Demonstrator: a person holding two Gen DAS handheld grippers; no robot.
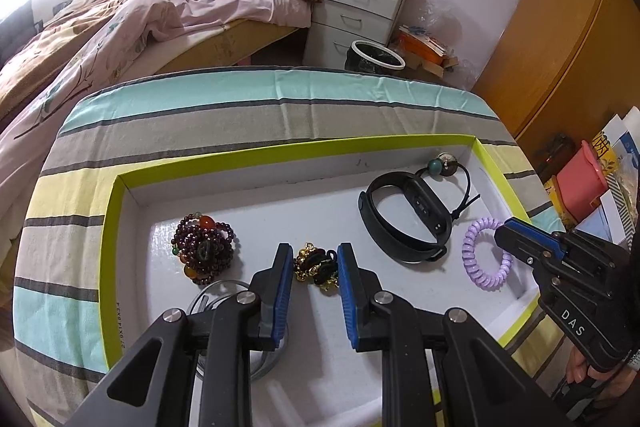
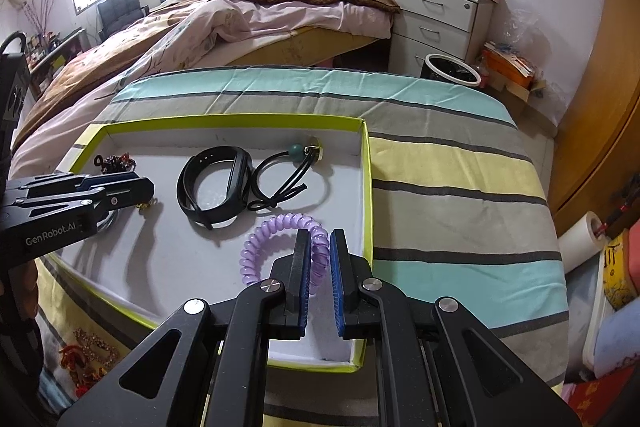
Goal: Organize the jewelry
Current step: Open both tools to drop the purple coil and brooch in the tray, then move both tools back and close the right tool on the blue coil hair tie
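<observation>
A white tray with a lime-green rim (image 1: pixel 280 151) (image 2: pixel 368 187) lies on a striped cloth. My left gripper (image 1: pixel 316 265) (image 2: pixel 150 189) is shut on a gold-bead and black hair tie (image 1: pixel 310 263), low over the tray floor. My right gripper (image 2: pixel 320 247) (image 1: pixel 504 231) is shut on a purple coil hair tie (image 2: pixel 264 231) (image 1: pixel 470 251), which rests at the tray's right side. Also in the tray are a dark red bead bracelet (image 1: pixel 204 251), a black fitness band (image 1: pixel 404 223) (image 2: pixel 216 187) and a black cord with a green bead (image 1: pixel 444 163) (image 2: pixel 292 179).
A clear ring (image 1: pixel 216 295) lies partly under my left gripper. Loose red and gold ornaments (image 2: pixel 92 351) sit on the cloth outside the tray's near left corner. Beyond the table stand a bed (image 1: pixel 160 27), white drawers (image 1: pixel 356 11) and a bin (image 1: pixel 376 57).
</observation>
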